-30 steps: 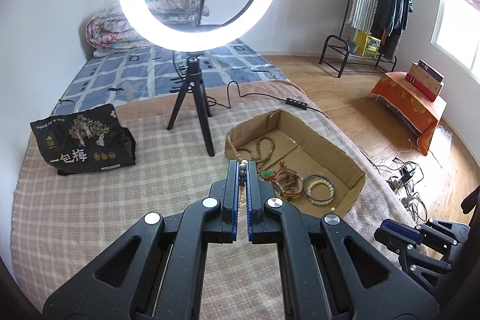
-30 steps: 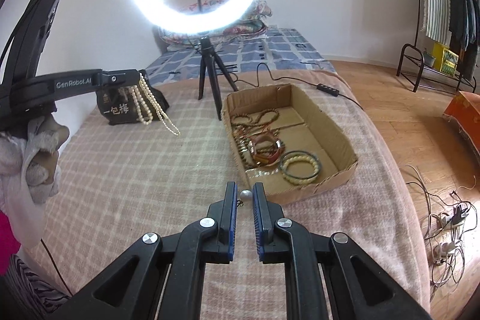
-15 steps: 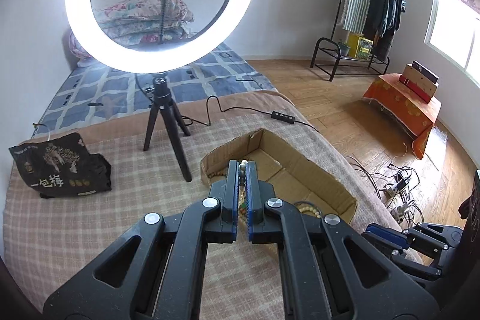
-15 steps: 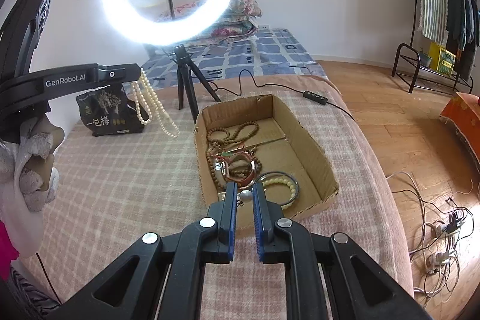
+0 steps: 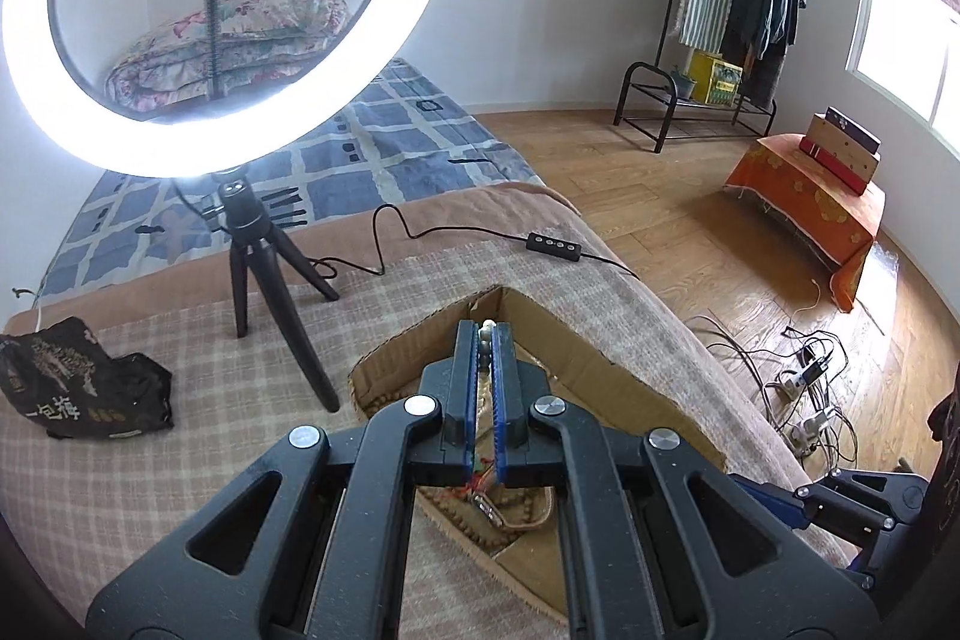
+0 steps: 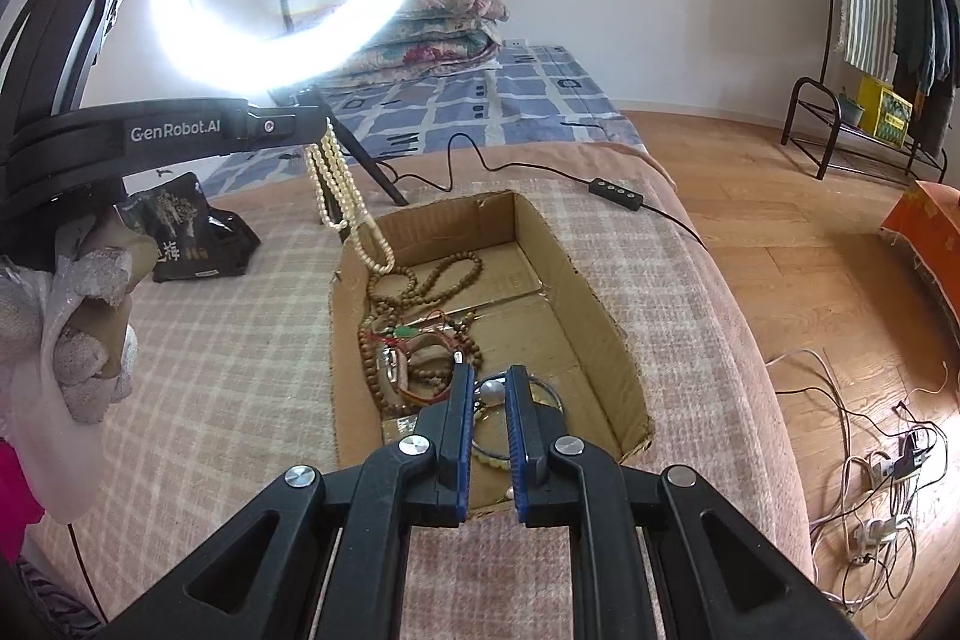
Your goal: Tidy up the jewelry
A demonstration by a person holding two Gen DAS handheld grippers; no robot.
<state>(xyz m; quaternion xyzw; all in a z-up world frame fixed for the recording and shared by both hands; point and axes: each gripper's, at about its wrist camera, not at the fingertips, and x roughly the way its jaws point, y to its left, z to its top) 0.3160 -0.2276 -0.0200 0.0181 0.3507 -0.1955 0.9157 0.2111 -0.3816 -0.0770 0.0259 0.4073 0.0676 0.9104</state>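
Note:
A shallow cardboard box (image 6: 594,304) lies on the checked bedspread and holds wooden bead strands (image 6: 420,280) and bracelets. My left gripper (image 5: 486,334) is shut on a cream pearl necklace (image 6: 342,196), which hangs in loops from its tip over the box's far left corner in the right wrist view. My right gripper (image 6: 487,382) is above the box's near end, shut on a pearl earring (image 6: 492,391) between the fingers. The box also shows in the left wrist view (image 5: 600,370), mostly hidden by the gripper.
A lit ring light on a black tripod (image 5: 264,268) stands behind the box, its cable and remote (image 5: 552,241) on the bedspread. A black printed bag (image 5: 72,388) lies at the left. The bed edge drops to wooden floor with cables (image 6: 882,472) on the right.
Both grippers have moved forward toward the box. The hanging necklace has travelled from over the bedspread to over the box's far left corner. The right gripper now sits over the box's near end.

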